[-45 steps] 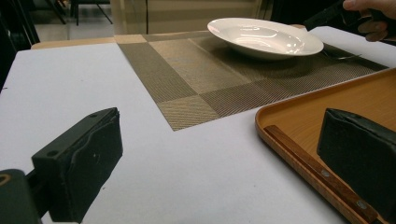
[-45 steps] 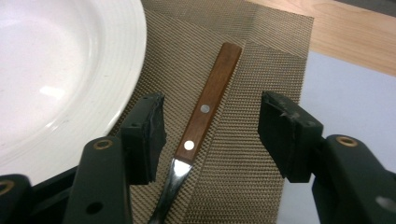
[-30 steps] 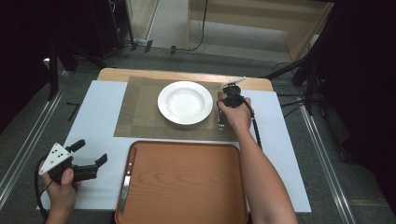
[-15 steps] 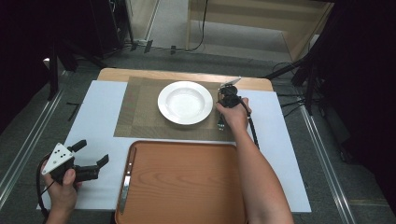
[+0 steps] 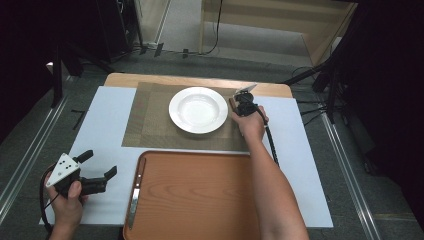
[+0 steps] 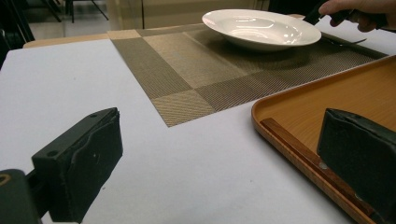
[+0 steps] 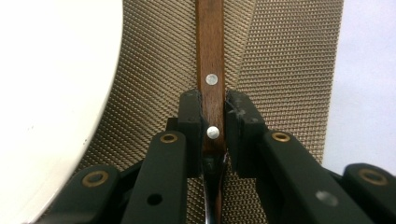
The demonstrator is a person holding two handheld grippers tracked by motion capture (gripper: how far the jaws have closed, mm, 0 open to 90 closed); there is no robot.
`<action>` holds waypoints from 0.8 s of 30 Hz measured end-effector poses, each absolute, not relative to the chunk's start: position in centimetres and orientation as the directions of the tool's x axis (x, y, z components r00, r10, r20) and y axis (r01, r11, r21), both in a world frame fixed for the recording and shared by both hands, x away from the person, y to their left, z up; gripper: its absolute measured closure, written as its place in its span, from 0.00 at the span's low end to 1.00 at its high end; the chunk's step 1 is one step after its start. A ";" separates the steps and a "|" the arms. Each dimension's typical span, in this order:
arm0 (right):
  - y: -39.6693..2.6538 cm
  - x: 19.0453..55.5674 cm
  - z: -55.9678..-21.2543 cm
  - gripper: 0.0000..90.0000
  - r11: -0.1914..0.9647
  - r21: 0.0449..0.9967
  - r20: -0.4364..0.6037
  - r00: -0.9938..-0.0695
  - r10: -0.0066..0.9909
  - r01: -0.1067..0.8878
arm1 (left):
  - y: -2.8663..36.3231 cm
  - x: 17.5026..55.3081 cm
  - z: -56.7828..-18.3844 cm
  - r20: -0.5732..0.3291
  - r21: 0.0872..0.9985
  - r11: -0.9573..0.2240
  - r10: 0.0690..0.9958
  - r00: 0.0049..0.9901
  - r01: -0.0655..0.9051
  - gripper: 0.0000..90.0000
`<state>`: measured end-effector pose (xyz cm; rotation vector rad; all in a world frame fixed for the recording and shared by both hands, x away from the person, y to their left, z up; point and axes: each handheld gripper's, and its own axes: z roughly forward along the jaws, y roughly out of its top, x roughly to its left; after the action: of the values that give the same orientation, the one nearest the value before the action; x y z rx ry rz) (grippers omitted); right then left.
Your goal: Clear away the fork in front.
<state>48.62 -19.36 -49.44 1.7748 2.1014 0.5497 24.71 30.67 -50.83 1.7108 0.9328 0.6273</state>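
right gripper [image 7: 212, 116]: jaws have just been closing, pads now pinch fork [image 7: 210, 56] by its wooden handle | fork: between jaws, flat on mat [image 7: 289, 70], plate [image 7: 46, 93] just left | handling: light, stiff, riveted wood grips well; metal neck slippery | left gripper [image 6: 219, 154]: spread, empty

This looked like a lab or test room dressed as a dining spot. A small counter [image 5: 310, 165] under white sheeting carried a woven placemat [image 5: 150, 120], a white soup plate [image 5: 198, 109] and a wooden tray [image 5: 195, 195], yet it stood on grey carpet [image 5: 40, 130] between metal floor rails [image 5: 27, 165], with loose cables [image 5: 220, 35], dark equipment stands [image 5: 330, 80] and plain plywood furniture [image 5: 280, 20] behind.
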 end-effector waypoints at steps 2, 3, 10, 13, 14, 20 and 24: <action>-19.3 48.5 -49.4 0.85 0.157 0.501 -0.014 -0.173 0.985 0.851 | 30.7 24.7 -50.8 -0.033 0.947 -0.153 0.828 0.559 0.283 0.00; -19.3 48.5 -49.4 0.85 0.157 0.501 -0.014 -0.173 0.985 0.851 | 30.7 24.7 -50.8 -0.035 0.947 -0.151 0.829 0.558 0.284 0.00; -20.4 47.8 -49.5 0.85 0.122 0.552 0.056 -0.183 0.981 0.825 | 30.7 24.7 -50.7 -0.045 0.949 -0.138 0.832 0.553 0.284 0.00; -20.9 47.0 -49.4 0.85 0.115 0.591 0.072 -0.194 0.978 0.799 | 30.8 24.7 -50.7 -0.046 0.950 -0.135 0.832 0.554 0.282 0.00; -20.9 47.0 -49.4 0.85 0.115 0.591 0.072 -0.194 0.978 0.799 | 30.7 24.7 -50.7 -0.047 0.950 -0.134 0.833 0.552 0.283 0.00; -22.0 45.3 -48.5 0.85 0.077 0.656 0.097 -0.185 0.978 0.751 | 30.5 24.8 -50.4 -0.050 0.950 -0.130 0.834 0.549 0.284 0.00; -22.9 44.1 -47.9 0.85 0.066 0.703 0.108 -0.198 0.974 0.708 | 29.9 24.9 -50.0 -0.038 0.949 -0.145 0.827 0.561 0.279 0.00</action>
<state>44.12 -22.86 -47.92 1.6734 1.9573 0.9137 24.85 29.90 -50.04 1.6986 0.9308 0.6241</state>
